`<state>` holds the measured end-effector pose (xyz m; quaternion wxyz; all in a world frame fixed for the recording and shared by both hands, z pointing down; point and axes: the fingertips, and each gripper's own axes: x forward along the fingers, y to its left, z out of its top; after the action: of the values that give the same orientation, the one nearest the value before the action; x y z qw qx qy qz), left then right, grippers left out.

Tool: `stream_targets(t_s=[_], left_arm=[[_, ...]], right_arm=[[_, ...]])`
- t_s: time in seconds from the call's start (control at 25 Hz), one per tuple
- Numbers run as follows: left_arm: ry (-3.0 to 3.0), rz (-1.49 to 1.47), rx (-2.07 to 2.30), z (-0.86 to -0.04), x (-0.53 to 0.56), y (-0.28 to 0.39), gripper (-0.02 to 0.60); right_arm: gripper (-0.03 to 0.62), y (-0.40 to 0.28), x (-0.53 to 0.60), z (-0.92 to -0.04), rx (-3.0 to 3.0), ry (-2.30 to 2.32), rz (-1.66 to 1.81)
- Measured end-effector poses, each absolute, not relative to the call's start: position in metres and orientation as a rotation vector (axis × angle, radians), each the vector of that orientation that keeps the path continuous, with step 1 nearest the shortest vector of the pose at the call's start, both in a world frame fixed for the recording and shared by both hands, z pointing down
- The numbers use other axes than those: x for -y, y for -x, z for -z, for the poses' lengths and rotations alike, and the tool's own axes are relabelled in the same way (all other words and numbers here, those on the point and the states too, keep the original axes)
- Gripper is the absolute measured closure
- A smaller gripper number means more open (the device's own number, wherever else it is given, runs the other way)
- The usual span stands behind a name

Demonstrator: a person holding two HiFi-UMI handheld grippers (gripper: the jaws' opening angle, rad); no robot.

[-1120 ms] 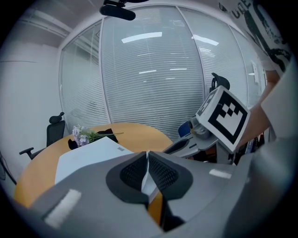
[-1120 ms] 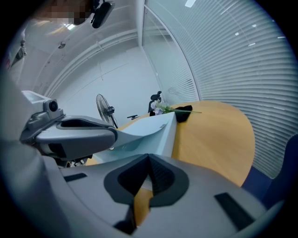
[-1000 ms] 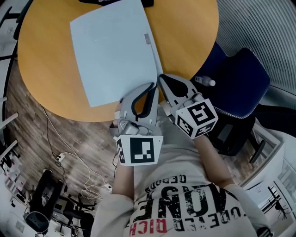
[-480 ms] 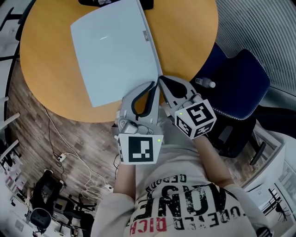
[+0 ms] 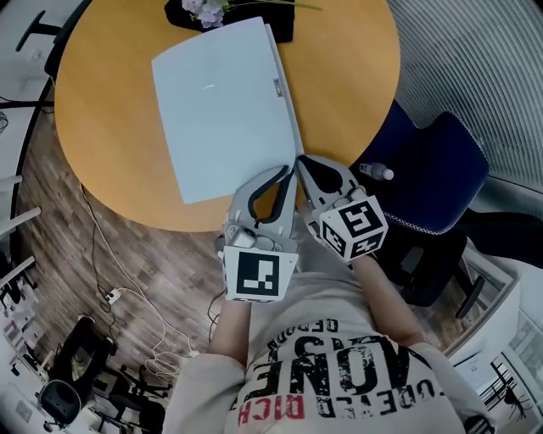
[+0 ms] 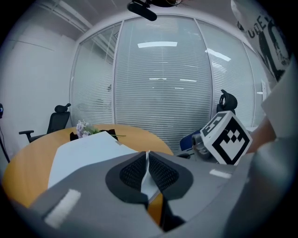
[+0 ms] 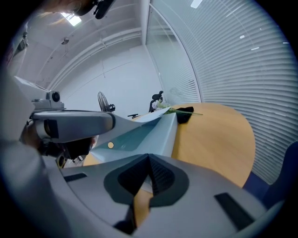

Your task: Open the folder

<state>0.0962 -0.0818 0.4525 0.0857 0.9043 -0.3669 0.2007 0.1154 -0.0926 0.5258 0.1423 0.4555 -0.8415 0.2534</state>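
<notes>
left gripper (image 5: 284, 172): pinching folder (image 5: 225, 102) cover | right gripper (image 5: 300, 161): closed, likely on folder corner

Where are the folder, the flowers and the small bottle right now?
folder (image 5: 225, 110), head view, middle of its pale blue front cover.
flowers (image 5: 206, 8), head view, on the pale blossoms.
small bottle (image 5: 374, 171), head view, on its clear body.
</notes>
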Motion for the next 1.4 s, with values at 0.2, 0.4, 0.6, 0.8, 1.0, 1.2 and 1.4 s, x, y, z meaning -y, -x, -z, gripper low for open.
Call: stream_targets(t_s=[0.2, 0.4, 0.6, 0.8, 1.0, 1.2, 1.4], left_arm=[[-2.69, -0.553, 1.1, -0.442, 0.079, -0.092, 0.555], [-2.687, -0.48, 1.111, -0.43, 0.077, -0.08, 0.555], [-2.666, -0.414, 1.105, -0.414, 0.073, -0.067, 0.555], [-2.622, -0.362, 1.089, -0.4, 0.069, -0.057, 0.555], [-2.63, -0.333, 1.053, -0.396, 0.068, -0.052, 0.555], [-2.617, -0.308, 1.045, -0.39, 0.069, -0.045, 0.557], [-2.611, -0.258, 1.099, -0.373, 0.069, -0.026, 0.558]], right_arm=[[0.582, -0.117, 0.091, -0.523, 2.415, -1.352, -0.728], [0.582, -0.114, 0.092, -0.525, 2.377, -1.365, -0.67], [0.582, -0.112, 0.092, -0.524, 2.338, -1.395, -0.659], [0.582, -0.114, 0.088, -0.523, 2.281, -1.407, -0.65], [0.582, -0.115, 0.089, -0.523, 2.253, -1.417, -0.667], [0.582, -0.116, 0.09, -0.524, 2.228, -1.424, -0.675], [0.582, -0.114, 0.091, -0.523, 2.208, -1.428, -0.665]])
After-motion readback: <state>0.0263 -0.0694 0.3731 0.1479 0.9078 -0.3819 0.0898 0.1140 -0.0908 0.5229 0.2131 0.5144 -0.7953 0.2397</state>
